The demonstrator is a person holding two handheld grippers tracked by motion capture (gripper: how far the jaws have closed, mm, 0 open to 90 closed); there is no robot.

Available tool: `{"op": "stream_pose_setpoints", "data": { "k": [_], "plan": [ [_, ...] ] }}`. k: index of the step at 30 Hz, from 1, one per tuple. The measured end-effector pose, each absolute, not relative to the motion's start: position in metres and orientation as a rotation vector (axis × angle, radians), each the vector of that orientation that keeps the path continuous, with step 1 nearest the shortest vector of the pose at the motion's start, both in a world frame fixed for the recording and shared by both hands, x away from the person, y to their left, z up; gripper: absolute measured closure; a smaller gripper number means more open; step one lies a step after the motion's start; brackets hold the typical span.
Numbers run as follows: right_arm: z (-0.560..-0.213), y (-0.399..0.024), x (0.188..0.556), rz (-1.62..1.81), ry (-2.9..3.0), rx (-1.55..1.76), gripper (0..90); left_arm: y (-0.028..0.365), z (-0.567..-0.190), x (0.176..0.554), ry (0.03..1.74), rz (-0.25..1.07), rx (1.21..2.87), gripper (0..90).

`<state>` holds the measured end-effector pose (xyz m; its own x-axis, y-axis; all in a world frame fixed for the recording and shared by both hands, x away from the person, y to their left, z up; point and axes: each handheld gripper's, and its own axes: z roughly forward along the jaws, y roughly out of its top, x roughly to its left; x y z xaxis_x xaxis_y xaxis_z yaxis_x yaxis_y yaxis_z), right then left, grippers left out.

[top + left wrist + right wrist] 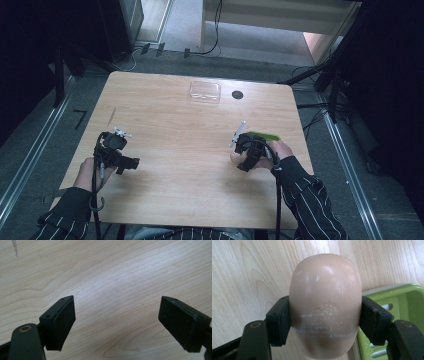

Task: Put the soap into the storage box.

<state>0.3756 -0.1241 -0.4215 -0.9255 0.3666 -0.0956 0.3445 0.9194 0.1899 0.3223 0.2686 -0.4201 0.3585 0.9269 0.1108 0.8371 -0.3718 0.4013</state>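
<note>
A beige bar of soap (325, 305) sits clamped between the jaws of my right gripper (324, 320), held just above the wooden table (190, 130). Beside it on the right lies a green soap dish (397, 307) with slots in its floor; in the high view the green soap dish (264, 136) lies just behind my right gripper (248, 152), and the soap (234, 156) peeks out at the gripper's left. My left gripper (125, 161) rests low over the table's left side, and in its own view the left gripper (117, 325) stands wide open over bare wood.
A clear plastic lid or tray (205, 91) lies near the table's far edge, with a small dark round hole (237, 94) just right of it. Cables and stand legs run across the floor beyond the table.
</note>
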Motion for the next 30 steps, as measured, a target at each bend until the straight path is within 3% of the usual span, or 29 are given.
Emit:
{"op": "stream_pose_setpoints", "data": {
  "k": [30],
  "plan": [
    [-0.413,-0.157,0.392,0.293,2.892,0.626,33.3,0.268,-0.421,0.323,1.567,0.468,2.348,14.8]
  ]
}}
